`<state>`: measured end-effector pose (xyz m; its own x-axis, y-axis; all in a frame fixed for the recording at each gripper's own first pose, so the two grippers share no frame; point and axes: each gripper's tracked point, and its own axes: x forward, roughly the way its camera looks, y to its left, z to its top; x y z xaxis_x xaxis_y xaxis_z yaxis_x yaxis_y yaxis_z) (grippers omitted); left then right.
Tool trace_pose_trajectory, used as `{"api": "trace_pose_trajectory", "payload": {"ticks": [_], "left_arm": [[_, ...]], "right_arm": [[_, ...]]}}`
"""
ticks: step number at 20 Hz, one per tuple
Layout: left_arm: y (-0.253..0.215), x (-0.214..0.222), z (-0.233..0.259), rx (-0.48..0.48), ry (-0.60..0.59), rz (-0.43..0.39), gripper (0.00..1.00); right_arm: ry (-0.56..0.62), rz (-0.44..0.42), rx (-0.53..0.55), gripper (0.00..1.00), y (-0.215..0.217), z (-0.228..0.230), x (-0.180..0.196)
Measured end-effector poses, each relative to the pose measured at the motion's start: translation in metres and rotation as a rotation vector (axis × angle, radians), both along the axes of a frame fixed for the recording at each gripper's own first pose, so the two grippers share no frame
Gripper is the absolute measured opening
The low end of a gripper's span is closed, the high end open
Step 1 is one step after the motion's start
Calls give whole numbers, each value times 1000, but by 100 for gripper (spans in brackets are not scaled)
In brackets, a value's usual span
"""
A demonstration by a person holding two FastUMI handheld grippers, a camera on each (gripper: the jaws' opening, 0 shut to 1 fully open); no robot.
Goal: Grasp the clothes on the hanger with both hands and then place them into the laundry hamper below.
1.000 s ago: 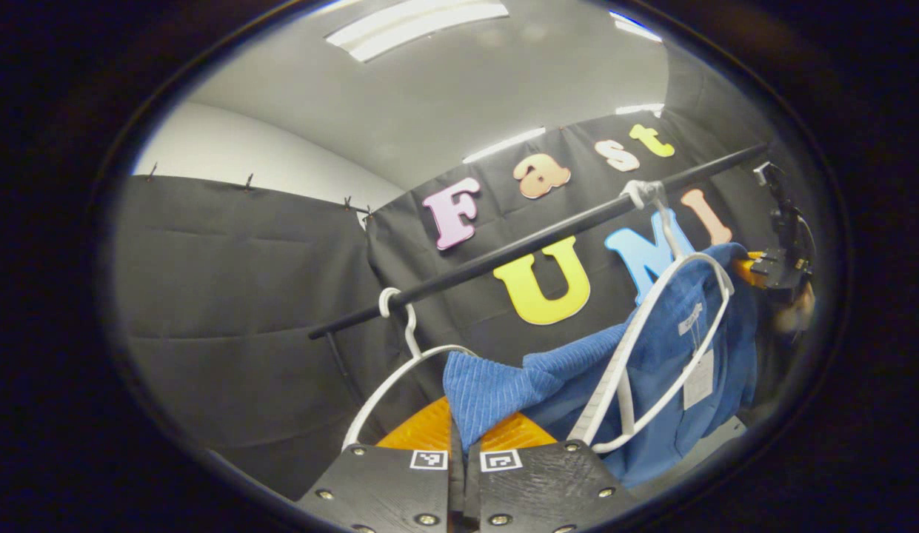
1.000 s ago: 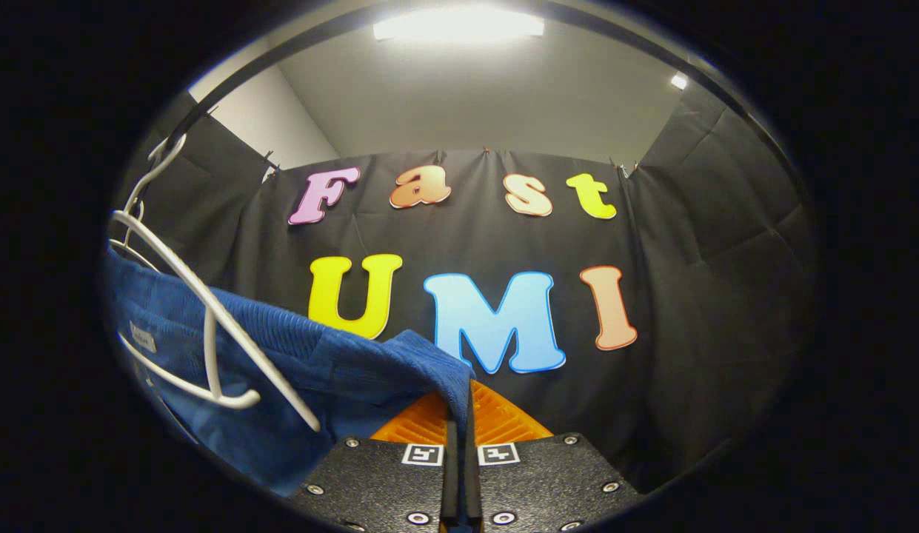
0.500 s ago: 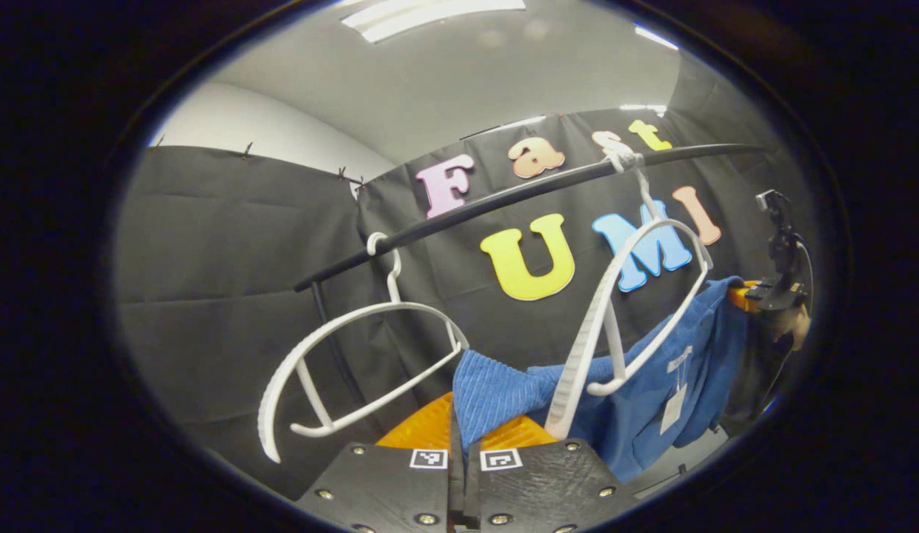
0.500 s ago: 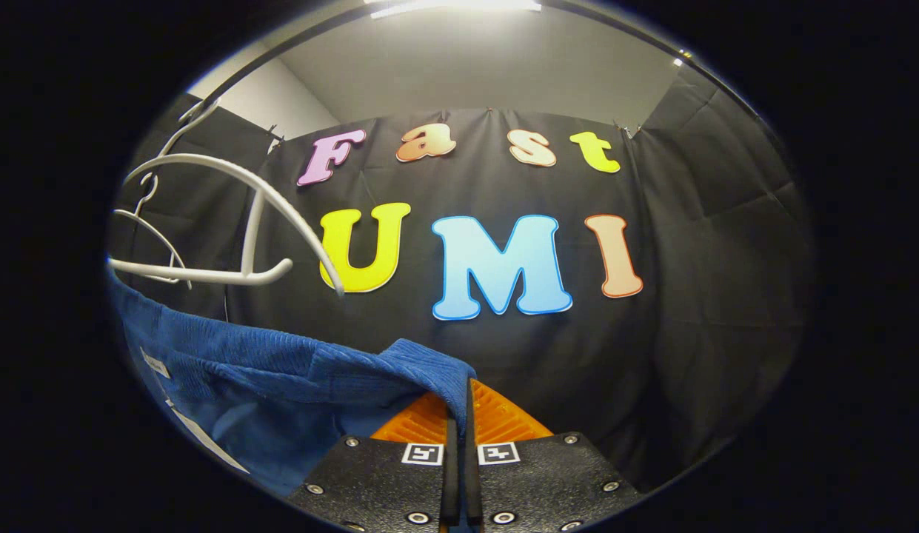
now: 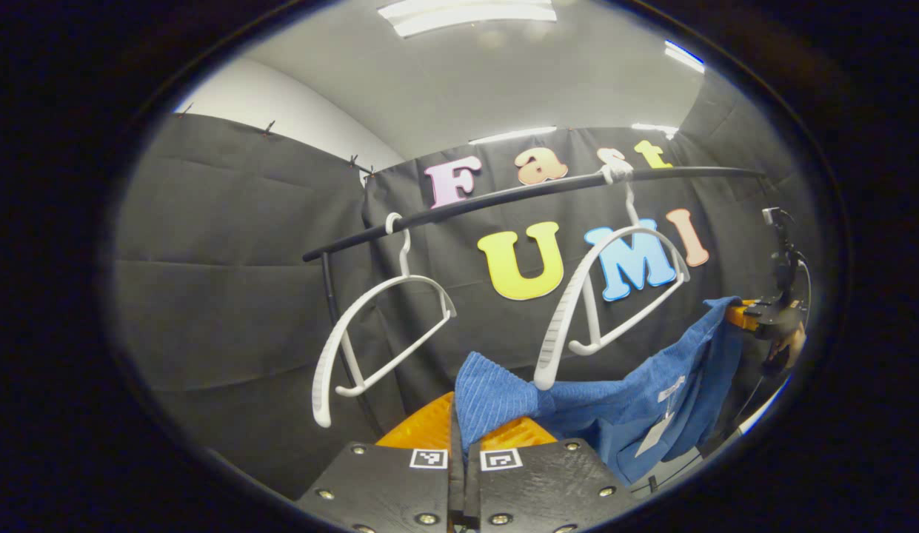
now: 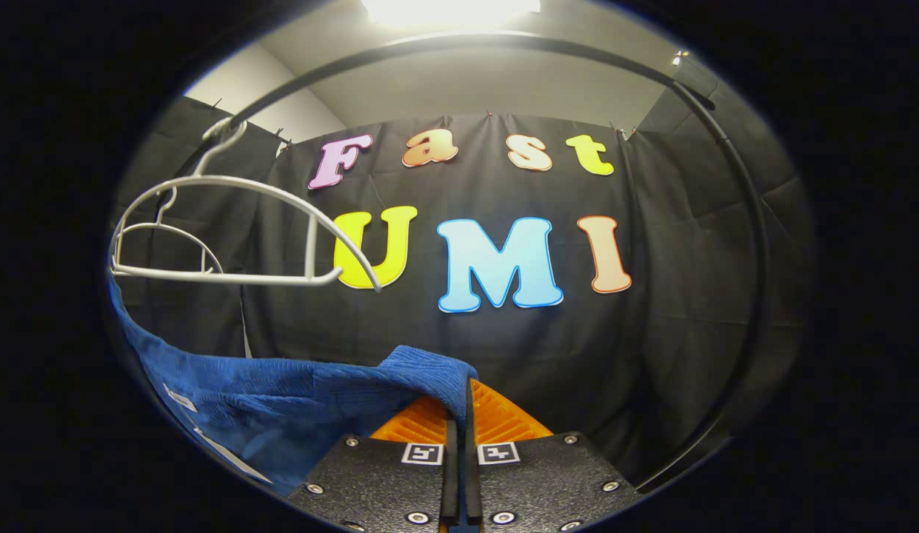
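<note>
Pinching blue garment [image 5: 637,400] between both clenched hand-held grippers [image 5: 465,437] [image 6: 459,414], bare hangers [image 5: 615,296] above

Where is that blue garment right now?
The blue garment hangs stretched between the left tool and right tool, below the white hangers, off them.

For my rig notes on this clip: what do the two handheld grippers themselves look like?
Each gripper, left and right, has dark textured plates with silver screws and two small square black-and-white markers at the front. The left gripper view also shows the right gripper's dark body with a thin cable.
</note>
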<state>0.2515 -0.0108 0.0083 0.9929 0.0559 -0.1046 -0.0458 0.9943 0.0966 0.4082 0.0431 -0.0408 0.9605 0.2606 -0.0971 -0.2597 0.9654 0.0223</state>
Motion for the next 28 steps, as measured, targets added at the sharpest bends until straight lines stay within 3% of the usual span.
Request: {"api": "trace_pose_trajectory", "payload": {"ticks": [7,8,9,11,13,14,15,24,25,26,28], "left_arm": [[-9,-54,45,-39,-94,-82,1],[-13,-61,51,-44,-110,-101,6],[-18,-65,58,-47,-125,-123,1],[-28,-74,67,-55,-144,-159,6],[-38,-83,71,-60,-162,-192,1],[-43,-89,72,-66,-171,-212,5],[-49,-94,72,-75,-172,-230,1],[-95,-140,42,-183,-152,-328,5],[-102,-144,37,-192,-142,-340,1],[-108,-148,31,-202,-136,-353,5],[-119,-153,16,-230,-119,-368,5]], "right_arm": [[-93,18,36,3,1,71,-82],[-100,22,41,3,5,78,-94],[-107,29,45,3,9,85,-105],[-115,46,57,3,18,95,-131],[-122,63,63,3,26,103,-155],[-122,71,70,3,31,105,-168],[-121,80,79,3,35,107,-181],[-61,153,63,2,69,85,-266],[-49,161,61,2,72,79,-272],[-37,169,54,2,76,72,-279],[-16,190,27,2,84,57,-291]]}}
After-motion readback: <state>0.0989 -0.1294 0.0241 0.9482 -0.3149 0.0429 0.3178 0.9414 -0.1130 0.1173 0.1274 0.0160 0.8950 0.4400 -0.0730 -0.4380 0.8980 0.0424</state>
